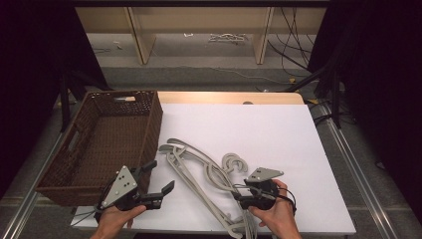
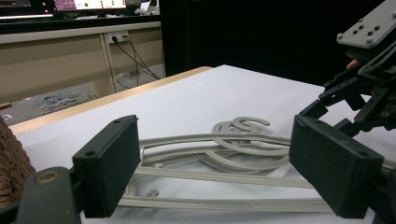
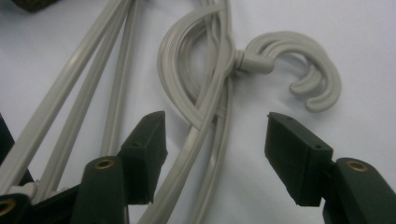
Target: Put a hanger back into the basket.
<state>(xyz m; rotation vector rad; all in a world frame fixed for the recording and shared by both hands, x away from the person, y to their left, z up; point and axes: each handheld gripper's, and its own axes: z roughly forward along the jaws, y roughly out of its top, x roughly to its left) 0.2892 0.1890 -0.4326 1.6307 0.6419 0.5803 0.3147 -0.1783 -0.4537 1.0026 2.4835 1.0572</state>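
Right gripper (image 3: 215, 154) open astride hangers (image 3: 205, 116) | left gripper (image 2: 219, 172) open | basket (image 1: 99, 144) empty

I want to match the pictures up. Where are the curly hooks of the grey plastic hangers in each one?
High view: curly grey hooks at centre, left of the right gripper.
Left gripper view: centre, beyond the jaws.
Right gripper view: upper right.
Shared landmark: white tabletop.

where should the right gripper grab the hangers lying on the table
Probably on the stacked shoulder bars of the hangers, just below the hooks, coming straight down. The bars bunch narrowly there and already lie between the open pads of the right gripper.
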